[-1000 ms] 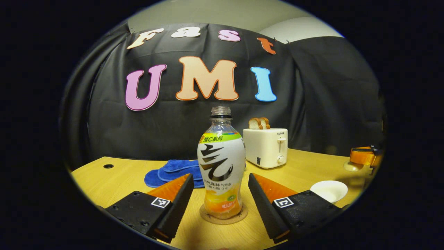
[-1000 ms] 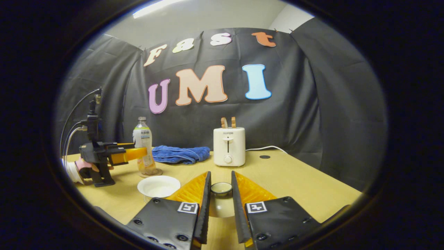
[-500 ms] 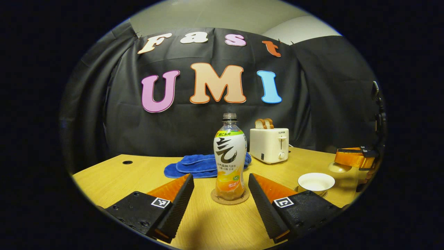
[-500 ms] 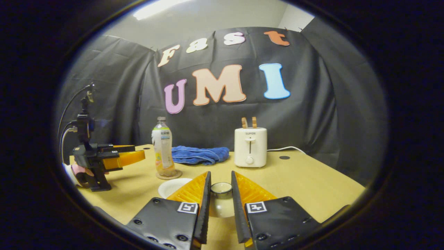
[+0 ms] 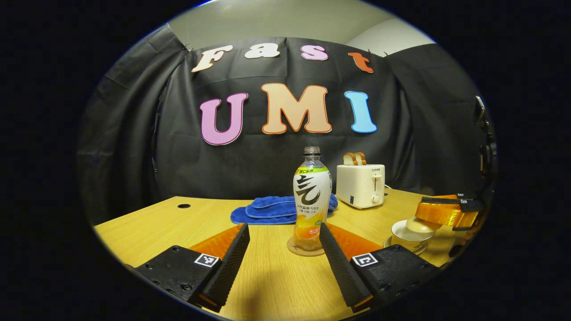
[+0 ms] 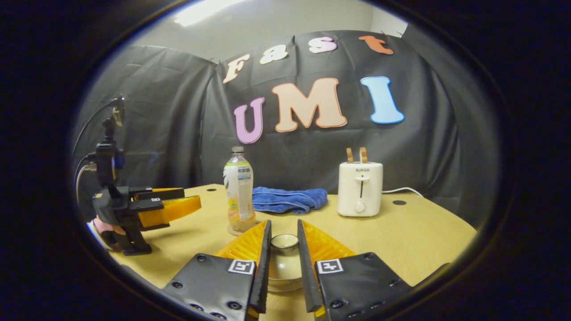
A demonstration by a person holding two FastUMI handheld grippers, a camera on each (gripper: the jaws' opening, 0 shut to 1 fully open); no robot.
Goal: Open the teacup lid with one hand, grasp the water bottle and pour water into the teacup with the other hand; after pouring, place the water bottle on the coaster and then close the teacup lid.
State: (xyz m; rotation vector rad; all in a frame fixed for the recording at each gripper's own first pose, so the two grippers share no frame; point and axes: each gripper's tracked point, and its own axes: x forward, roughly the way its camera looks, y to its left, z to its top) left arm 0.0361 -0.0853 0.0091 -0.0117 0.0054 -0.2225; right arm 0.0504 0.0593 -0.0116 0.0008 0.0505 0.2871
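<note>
Desk (image 5: 267, 285): wood-grain top, lower half of both views; a round cable hole at left centre in the left gripper view, another at right centre in the right gripper view.

Toaster (image 6: 359, 189): cream, upright at the back of the desk, right of centre; two bread slices (image 5: 354, 158) stand in its slots. Its white cord on the desk is seen in the right gripper view.

Blue towel (image 5: 272, 210): folded, at the back of the desk, behind the water bottle and left of the toaster.

Water bottle (image 5: 312, 198): upright, uncapped, standing on the round coaster (image 5: 299, 249) at frame centre in the left gripper view; orange drink in its lowest part.

Left tongs (image 5: 283, 256): wide apart, empty, lower centre; the bottle stands beyond them, just inside the right finger's line. In the right gripper view they sit at left centre (image 6: 189, 206), with a hand (image 6: 105, 227) behind them.

Right tongs (image 6: 283, 267): narrow, fingers pressed on the knob of the teacup lid (image 6: 284, 263), lower centre.

Teacup (image 5: 408, 234): white, on its saucer at lower right in the left gripper view, with the lid on or just above its rim; cannot tell which. The right tongs partly hide it there.
</note>
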